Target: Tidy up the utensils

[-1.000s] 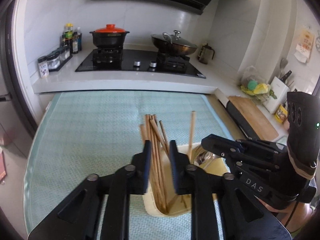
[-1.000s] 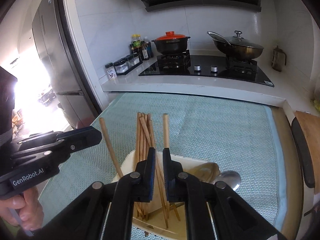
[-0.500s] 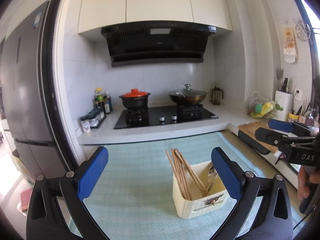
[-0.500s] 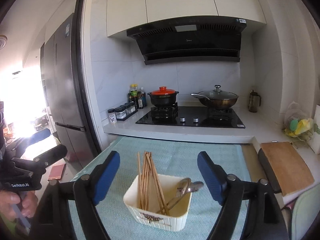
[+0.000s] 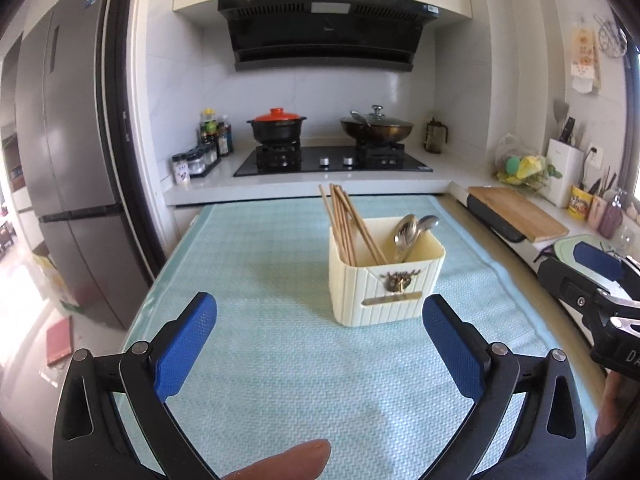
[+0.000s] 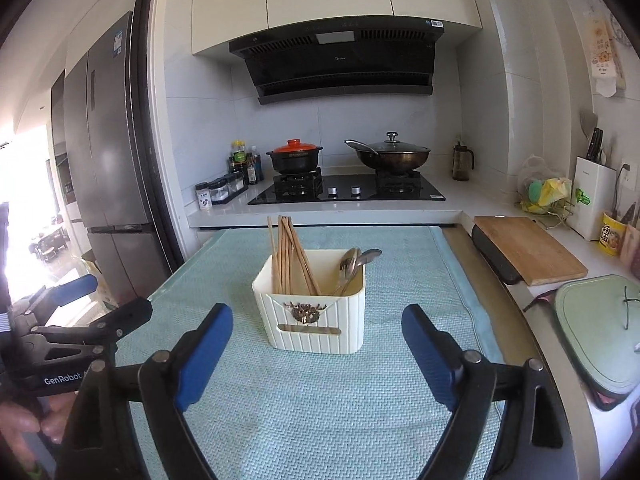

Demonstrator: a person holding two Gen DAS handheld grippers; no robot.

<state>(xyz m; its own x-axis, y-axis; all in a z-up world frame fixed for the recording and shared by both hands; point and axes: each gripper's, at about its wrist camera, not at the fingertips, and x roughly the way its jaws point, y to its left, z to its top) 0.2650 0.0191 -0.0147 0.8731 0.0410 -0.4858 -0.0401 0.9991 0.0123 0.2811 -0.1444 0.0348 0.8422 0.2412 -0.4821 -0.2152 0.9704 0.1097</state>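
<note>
Both tools, left tool (image 5: 320,340) and right tool (image 6: 317,352), just spread wide and empty, wooden chopsticks (image 6: 289,254) and metal spoons (image 6: 352,266) ahead inside ribbed cream plastic holder (image 6: 316,320): apparently done.

Ahead of my left claw (image 5: 320,344), beyond its spread blue pads and a little to the right, a cream ribbed utensil holder (image 5: 384,280) stands upright on the worktop, bearing a small metal ornament and a slim plate on its front. A bundle of brown wooden chopsticks (image 5: 346,222) leans in its left part, tips fanning up and to the left, well clear of my pads. Two metal spoons (image 5: 412,230) rest in its right part, bowls up, tilted over the far right rim.
</note>
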